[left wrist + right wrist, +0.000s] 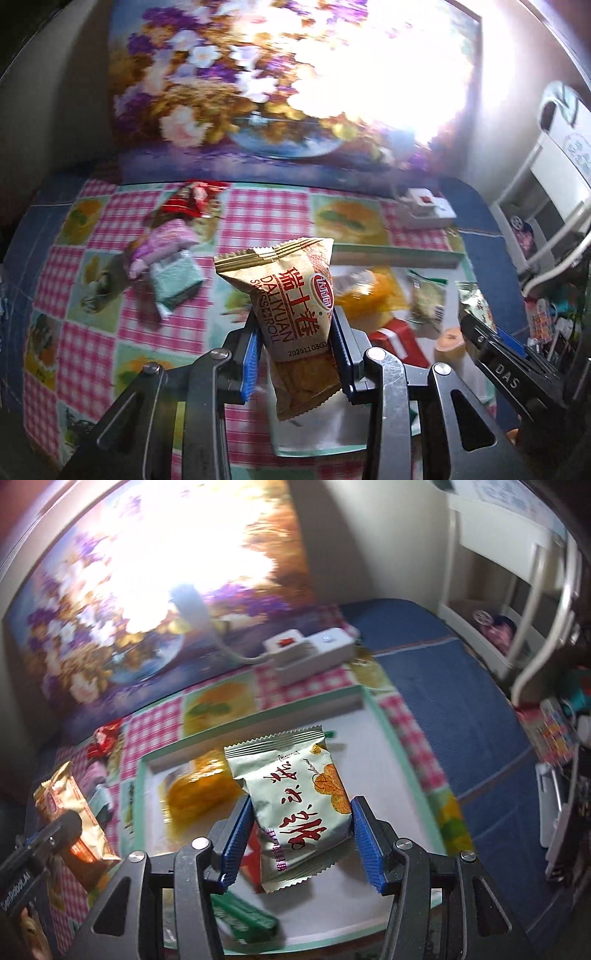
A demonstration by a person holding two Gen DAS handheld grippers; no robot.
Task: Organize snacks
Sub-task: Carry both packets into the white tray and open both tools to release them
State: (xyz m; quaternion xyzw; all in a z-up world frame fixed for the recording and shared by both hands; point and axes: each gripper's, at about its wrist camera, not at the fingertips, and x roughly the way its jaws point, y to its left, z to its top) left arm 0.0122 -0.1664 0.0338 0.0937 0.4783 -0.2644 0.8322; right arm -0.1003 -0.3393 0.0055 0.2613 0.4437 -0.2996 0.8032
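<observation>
Tray (373,716) part-filled: orange snack (192,794), green bar (247,919) inside. Left claw (295,350) clamps Swiss roll pack (291,314); right claw (299,834) grips green cookie pack (299,801). Loose snacks (166,254) remain on surface (88,332).

A table under a pink-checked fruit-print cloth (92,295) carries a white tray with pale green rim (388,738), a white power strip (314,650), and 3 loose snack packets: red (188,201), pink (162,243), mint (177,284).

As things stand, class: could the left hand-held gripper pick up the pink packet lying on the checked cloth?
Probably not yet: the left hand-held gripper is shut on the Swiss roll packet. Nothing covers the pink packet.
</observation>
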